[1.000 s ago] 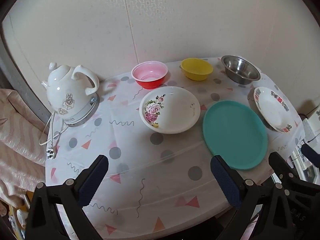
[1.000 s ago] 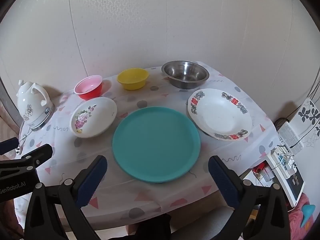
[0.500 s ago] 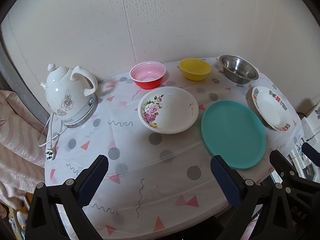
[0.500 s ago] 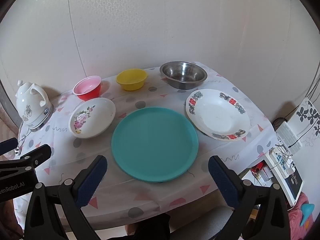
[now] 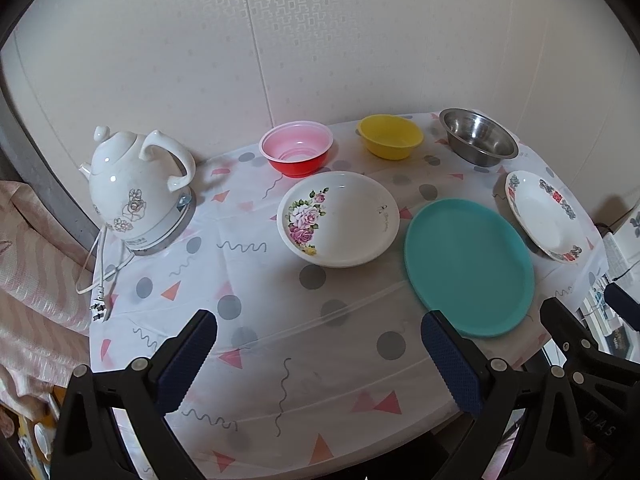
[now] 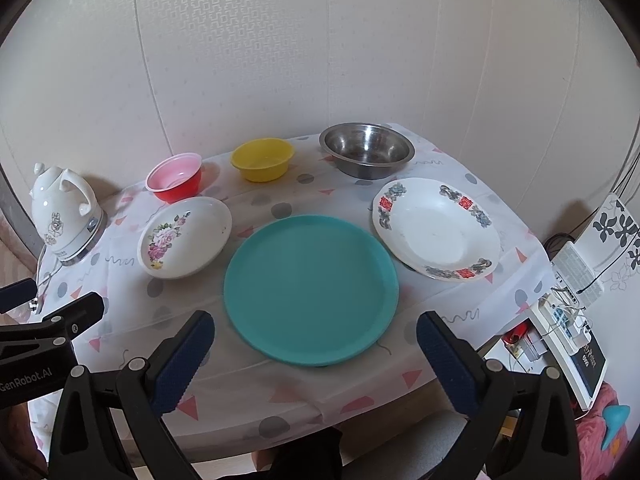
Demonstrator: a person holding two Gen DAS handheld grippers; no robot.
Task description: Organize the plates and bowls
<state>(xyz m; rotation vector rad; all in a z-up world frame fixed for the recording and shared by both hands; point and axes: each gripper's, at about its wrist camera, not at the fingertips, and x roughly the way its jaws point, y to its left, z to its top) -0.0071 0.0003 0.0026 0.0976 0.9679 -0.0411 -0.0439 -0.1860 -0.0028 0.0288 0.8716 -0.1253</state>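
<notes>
White ceramic stood farthest left of the left tool [image 5: 318,354]: a kettle [image 5: 138,192] at the worktop's [image 5: 260,320] far-left edge, no part of the task. Ahead of that tool and slightly right lay the floral bowl [image 5: 340,218], with the pink bowl [image 5: 297,148] beyond it by the wall. The left tool hung wide open over the near edge, holding nothing.

Further right, the teal plate [image 6: 310,290] lay straight ahead of the right tool [image 6: 315,354], just beyond its fingertips, and the yellow bowl [image 6: 263,159] sat behind it near the wall. To that tool's front-right rested the patterned plate [image 6: 436,228], with the steel bowl [image 6: 367,150] behind it. The right tool was likewise spread wide and empty.

Nothing was stacked yet; every piece sat apart. The plates being round, no long axis mattered. What counted was nearness: the teal plate lay dead ahead of the right tool, which looked better placed for it, while the floral bowl fell to the left.
</notes>
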